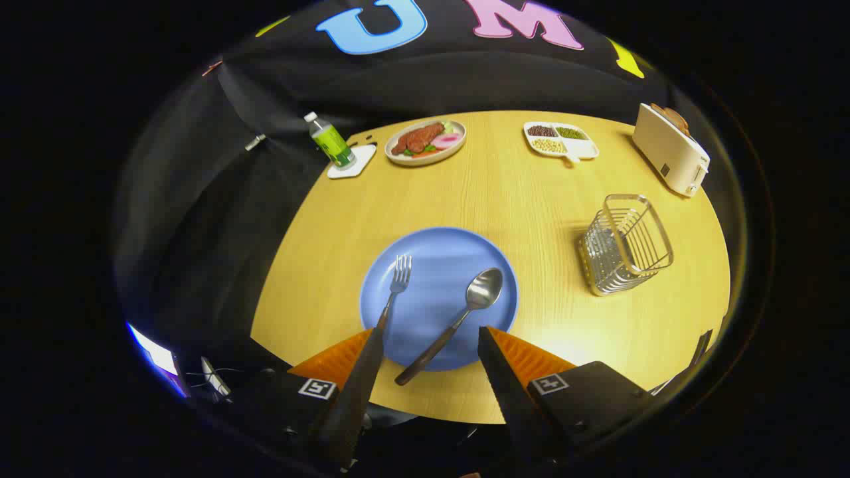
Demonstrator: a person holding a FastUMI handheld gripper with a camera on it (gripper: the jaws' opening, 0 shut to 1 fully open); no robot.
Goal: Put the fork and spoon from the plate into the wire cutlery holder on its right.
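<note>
Claw (430,338) agape above fork (393,292), spoon (458,315)

Round light wooden tabletop (505,199), black cloth wall (412,83) hung in folds behind it, bright glare on the wood's near right side, dim surroundings

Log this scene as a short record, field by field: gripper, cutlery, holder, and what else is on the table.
gripper: open, fingers spread above the near edge of the blue plate, holding nothing
blue plate: on the wooden table, just ahead of the fingers
fork: on the plate's left part, tines pointing away
spoon: on the plate's right part, bowl pointing away, handle between the fingers
wire holder: right of the plate, empty
far side: bottle, food plate, divided dish, toaster
</note>
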